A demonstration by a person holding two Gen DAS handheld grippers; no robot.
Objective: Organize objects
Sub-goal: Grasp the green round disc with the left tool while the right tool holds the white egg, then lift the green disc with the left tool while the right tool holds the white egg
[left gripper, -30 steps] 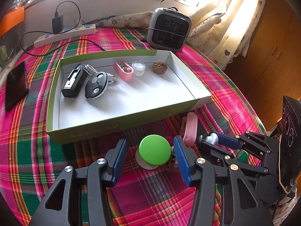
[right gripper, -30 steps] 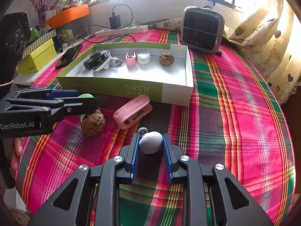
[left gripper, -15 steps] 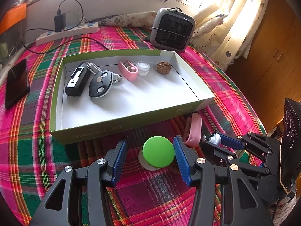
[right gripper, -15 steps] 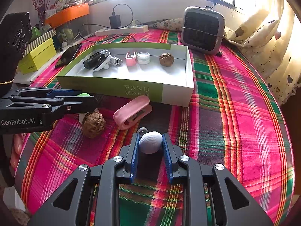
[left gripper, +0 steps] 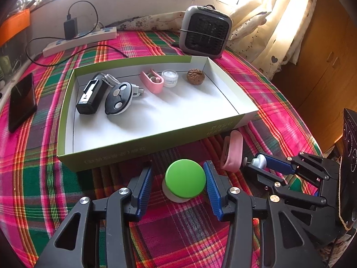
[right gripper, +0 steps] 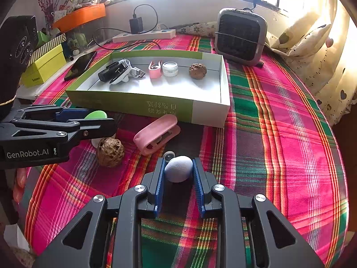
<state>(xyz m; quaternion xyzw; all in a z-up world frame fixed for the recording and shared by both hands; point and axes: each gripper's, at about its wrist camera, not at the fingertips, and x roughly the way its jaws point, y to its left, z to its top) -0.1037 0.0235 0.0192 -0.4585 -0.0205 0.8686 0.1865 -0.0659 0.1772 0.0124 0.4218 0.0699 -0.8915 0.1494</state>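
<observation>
1. Left gripper (left gripper: 178,178) sits bottom centre of the left wrist view, straddling a green-lidded jar (left gripper: 185,183) on the plaid tablecloth (left gripper: 33,178). Its jaws have just been closing in with the jar between them — the right pad looks to be at the lid's edge, the left pad is clear of it with a visible gap, so it's not a grip.
2. Right gripper (right gripper: 178,169) at bottom centre of the right wrist view is narrow, pinched on a little white egg-shaped thing (right gripper: 179,168), both blue pads pressed against its sides. A small stub pokes out just beyond it.
3. The green-and-white box (left gripper: 125,154) fills the middle of both views. Lined up along its far wall: a black device (left gripper: 89,97), a dark round key fob (left gripper: 118,98) with a white cable behind it, a pink clip (left gripper: 151,81), a small clear jar (left gripper: 170,78) and a walnut (left gripper: 195,77).
4. Outside the box, on the cloth in front of it: a second pink clip (right gripper: 156,134) and a second walnut (right gripper: 110,148) — the walnut is just beside the left gripper's fingers in the right wrist view.
5. Background: a grey fan heater (right gripper: 241,35) upper right, a power strip (left gripper: 80,40) with a black charger upper left, a phone (left gripper: 21,101) at the left edge.
</observation>
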